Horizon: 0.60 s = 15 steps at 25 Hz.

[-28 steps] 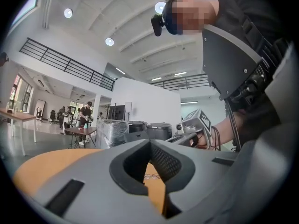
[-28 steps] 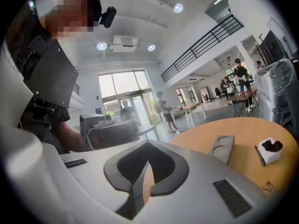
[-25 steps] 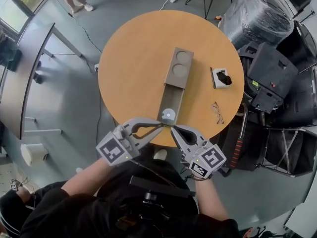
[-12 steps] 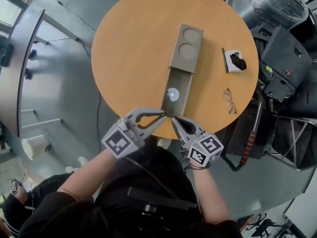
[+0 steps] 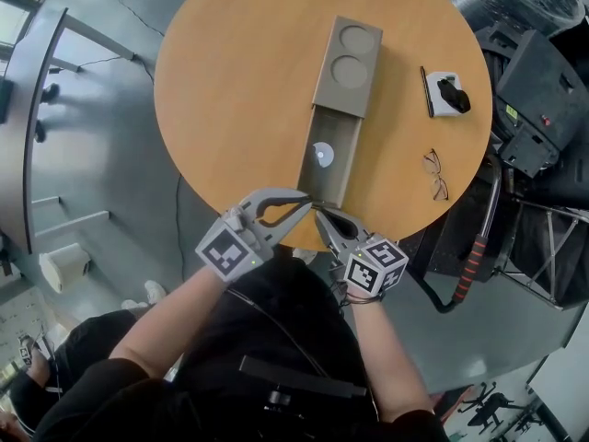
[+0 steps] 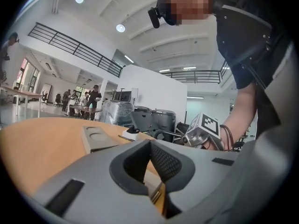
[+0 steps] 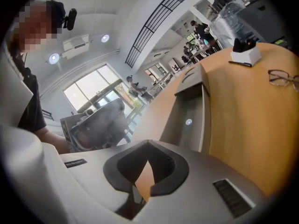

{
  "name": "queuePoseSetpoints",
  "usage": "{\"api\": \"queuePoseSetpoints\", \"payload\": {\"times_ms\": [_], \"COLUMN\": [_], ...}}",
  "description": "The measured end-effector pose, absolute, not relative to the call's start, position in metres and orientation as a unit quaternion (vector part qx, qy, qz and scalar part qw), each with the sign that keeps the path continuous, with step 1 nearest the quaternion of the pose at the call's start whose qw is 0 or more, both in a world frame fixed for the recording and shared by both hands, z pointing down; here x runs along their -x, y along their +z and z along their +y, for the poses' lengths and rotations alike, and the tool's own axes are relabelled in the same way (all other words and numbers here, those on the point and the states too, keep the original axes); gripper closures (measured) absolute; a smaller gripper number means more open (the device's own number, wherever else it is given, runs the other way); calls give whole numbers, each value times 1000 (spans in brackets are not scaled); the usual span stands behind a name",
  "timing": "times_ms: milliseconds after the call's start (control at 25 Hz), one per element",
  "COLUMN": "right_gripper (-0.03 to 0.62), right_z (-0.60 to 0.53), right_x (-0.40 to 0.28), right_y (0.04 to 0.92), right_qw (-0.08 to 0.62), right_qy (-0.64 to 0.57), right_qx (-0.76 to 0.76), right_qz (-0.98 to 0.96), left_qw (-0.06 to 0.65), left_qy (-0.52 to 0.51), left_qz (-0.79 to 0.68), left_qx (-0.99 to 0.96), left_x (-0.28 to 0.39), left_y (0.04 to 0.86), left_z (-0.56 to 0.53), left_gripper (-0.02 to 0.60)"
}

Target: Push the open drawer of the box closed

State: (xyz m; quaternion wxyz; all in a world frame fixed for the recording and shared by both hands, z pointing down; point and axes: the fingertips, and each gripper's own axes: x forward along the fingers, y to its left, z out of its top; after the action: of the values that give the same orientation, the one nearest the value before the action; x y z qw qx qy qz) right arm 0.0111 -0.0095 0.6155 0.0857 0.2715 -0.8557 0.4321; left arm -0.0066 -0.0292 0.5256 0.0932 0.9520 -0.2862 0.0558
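**Drawer open, both claws at its front**

Head view: box (image 5: 348,63) sits mid-table, its drawer (image 5: 327,159) pulled out toward 6 o'clock. The left gripper (image 5: 306,201) and right gripper (image 5: 321,214) tips meet just beside the drawer front.

Left gripper view: jaws together, empty.

Right gripper view: same.

The drawer likely handles light and rigid. Push the front panel centred, or the box may slide.

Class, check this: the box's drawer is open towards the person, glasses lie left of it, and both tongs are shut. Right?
No. The head view shows the glasses lying right of the drawer, not left. The drawer is open towards the person, and the left tongs and right tongs are shut.
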Motion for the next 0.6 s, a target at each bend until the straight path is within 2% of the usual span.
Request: {"api": "queuePoseSetpoints", "payload": {"times_ms": [600], "right_gripper": [583], "right_z": [-7], "right_x": [-7], "right_y": [684], "right_qw": [113], "right_qy": [492], "right_qx": [-269], "right_qz": [-820], "left_qw": [123], "left_qy": [67], "left_qz": [-290], "left_qx": [-947], "left_x": [5], "left_y": [569], "left_z": [-36], "left_gripper": [551]}}
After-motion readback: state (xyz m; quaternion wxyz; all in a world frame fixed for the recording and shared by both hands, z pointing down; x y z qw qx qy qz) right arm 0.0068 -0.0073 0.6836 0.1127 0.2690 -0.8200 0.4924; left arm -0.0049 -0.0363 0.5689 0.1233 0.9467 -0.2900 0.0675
